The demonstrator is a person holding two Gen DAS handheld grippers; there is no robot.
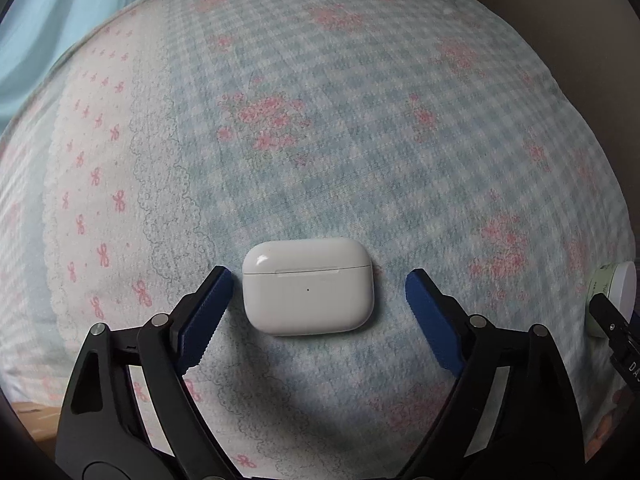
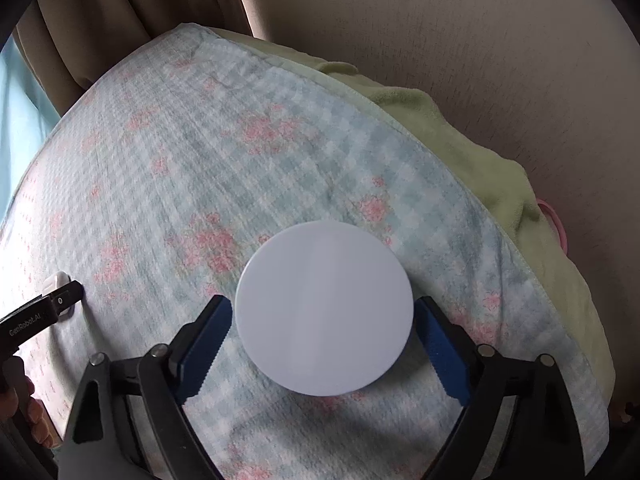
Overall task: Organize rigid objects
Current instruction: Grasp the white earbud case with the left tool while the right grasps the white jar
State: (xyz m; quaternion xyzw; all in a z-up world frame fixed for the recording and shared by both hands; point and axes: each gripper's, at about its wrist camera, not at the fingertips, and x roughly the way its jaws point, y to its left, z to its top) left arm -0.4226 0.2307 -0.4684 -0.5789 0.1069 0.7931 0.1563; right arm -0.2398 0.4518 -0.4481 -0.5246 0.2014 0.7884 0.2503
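Observation:
A white earbud case (image 1: 308, 288) lies flat on the checked floral bedspread (image 1: 320, 140). My left gripper (image 1: 318, 280) points down over it, its blue pads (image 1: 208, 312) on either side with a gap on each side, so it is open. A round jar with a white lid (image 2: 324, 308) stands on the same cloth. My right gripper (image 2: 324, 304) straddles it, open, with the pads (image 2: 444, 352) close to the lid's rim; no clear contact shows. The jar (image 1: 612, 292) also shows at the right edge of the left wrist view.
A green blanket (image 2: 480, 152) lies along the bedspread's far right edge, with a pink ring (image 2: 558, 224) beyond it. Beige curtains (image 2: 120, 8) and a wall stand behind. The case (image 2: 58, 280) and a left gripper finger show at the left of the right wrist view.

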